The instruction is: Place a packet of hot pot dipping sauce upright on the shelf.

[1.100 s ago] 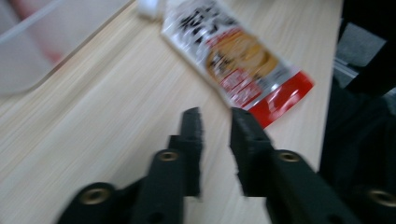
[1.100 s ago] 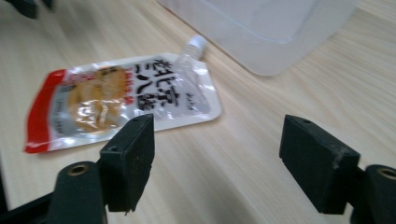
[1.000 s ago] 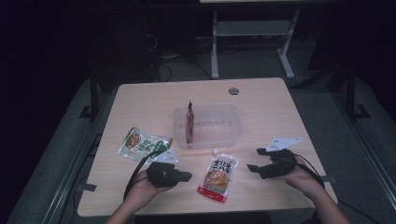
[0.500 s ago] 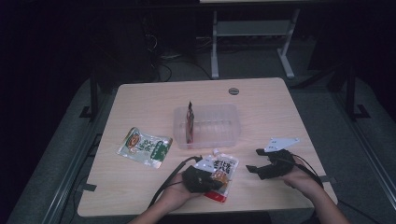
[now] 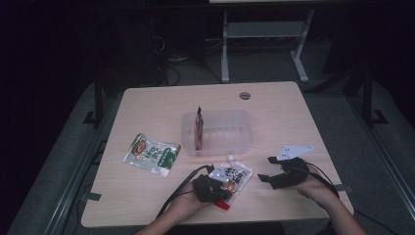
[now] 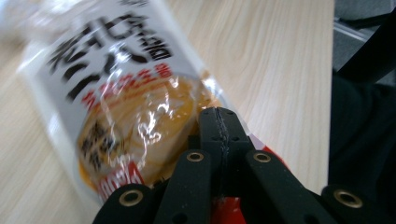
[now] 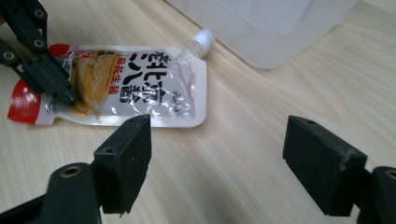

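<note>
I have the left gripper [image 6: 218,116] pinched closed on the spouted pouch [image 6: 126,88], lying ahead on the table [image 6: 275,56]; the right gripper [image 7: 217,154] waits wide open, empty. Next probably: lift toward the clear tub [image 5: 220,132].

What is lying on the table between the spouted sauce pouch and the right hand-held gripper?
Nothing: the high view shows bare tabletop between the spouted sauce pouch and the right hand-held gripper.

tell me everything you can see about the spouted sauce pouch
The sauce pouch is a flat, glossy plastic pack, white with dark lettering, a clear window showing brown paste, a red bottom corner and a white screw cap toward the clear container. It lies flat on the table; the left tongs are shut on its bottom end.
</note>
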The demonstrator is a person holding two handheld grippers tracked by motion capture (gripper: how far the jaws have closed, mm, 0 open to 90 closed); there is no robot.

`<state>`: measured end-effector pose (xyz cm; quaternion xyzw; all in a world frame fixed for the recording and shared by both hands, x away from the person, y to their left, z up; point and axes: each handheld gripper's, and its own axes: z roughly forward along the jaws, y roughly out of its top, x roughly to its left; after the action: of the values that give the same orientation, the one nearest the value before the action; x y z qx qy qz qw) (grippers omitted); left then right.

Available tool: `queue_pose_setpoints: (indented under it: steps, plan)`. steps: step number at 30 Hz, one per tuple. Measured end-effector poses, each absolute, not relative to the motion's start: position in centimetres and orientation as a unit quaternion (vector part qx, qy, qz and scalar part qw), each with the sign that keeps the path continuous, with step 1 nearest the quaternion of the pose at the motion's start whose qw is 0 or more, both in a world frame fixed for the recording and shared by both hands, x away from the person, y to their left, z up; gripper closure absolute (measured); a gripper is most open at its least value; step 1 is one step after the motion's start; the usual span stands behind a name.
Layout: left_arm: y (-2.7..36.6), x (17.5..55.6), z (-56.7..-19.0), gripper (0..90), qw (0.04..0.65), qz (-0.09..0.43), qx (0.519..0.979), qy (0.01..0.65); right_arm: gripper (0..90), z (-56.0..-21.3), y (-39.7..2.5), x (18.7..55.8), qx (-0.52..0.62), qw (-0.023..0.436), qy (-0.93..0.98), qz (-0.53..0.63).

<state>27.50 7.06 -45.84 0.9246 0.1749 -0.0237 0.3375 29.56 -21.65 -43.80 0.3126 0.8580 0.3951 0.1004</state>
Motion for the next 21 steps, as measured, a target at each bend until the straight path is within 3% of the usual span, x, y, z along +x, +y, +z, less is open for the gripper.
queue_pose_setpoints:
  steps: [11, 17, 21]
  plan:
    - [10.6, 28.6, -45.6, 90.0, 0.328, -0.006, 0.92, 0.214, 21.7, -44.0, -21.8, 29.8, 0.338, 0.094, 0.852, 0.389]
    - [10.6, 28.5, -45.5, 90.0, 0.326, -0.008, 0.922, 0.21, 22.2, -44.1, -21.6, 30.1, 0.356, 0.074, 0.856, 0.367]
    - [10.6, 28.7, -44.8, 89.9, 0.344, -0.005, 0.915, 0.209, 15.7, -43.6, -21.4, 30.2, 0.365, 0.031, 0.858, 0.361]
